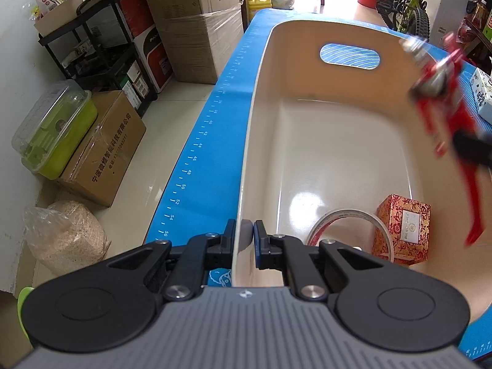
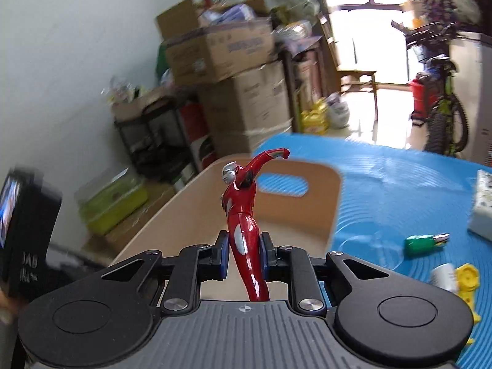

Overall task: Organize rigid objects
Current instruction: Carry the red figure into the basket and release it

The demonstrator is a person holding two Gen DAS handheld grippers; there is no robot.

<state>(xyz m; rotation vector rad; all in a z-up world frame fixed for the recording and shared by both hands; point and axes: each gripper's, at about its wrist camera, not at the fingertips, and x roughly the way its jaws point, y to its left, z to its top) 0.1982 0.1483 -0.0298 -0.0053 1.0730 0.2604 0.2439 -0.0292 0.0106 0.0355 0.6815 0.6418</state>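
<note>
A cream plastic bin (image 1: 323, 141) stands on the blue mat, and my left gripper (image 1: 245, 235) is shut on its near rim. Inside the bin lie a roll of clear tape (image 1: 344, 224) and a small red patterned box (image 1: 402, 227). My right gripper (image 2: 244, 249) is shut on the legs of a red and silver toy figure (image 2: 241, 203), held upright just before the bin (image 2: 295, 215). In the left wrist view the figure (image 1: 442, 92) appears blurred over the bin's right side.
On the blue mat (image 2: 384, 184) right of the bin lie a green screwdriver bit holder (image 2: 422, 241), a yellow toy (image 2: 467, 279) with a white piece, and a tissue pack (image 2: 482, 206). Cardboard boxes (image 1: 196, 21), a black shelf and a bicycle (image 1: 402, 3) stand around the table.
</note>
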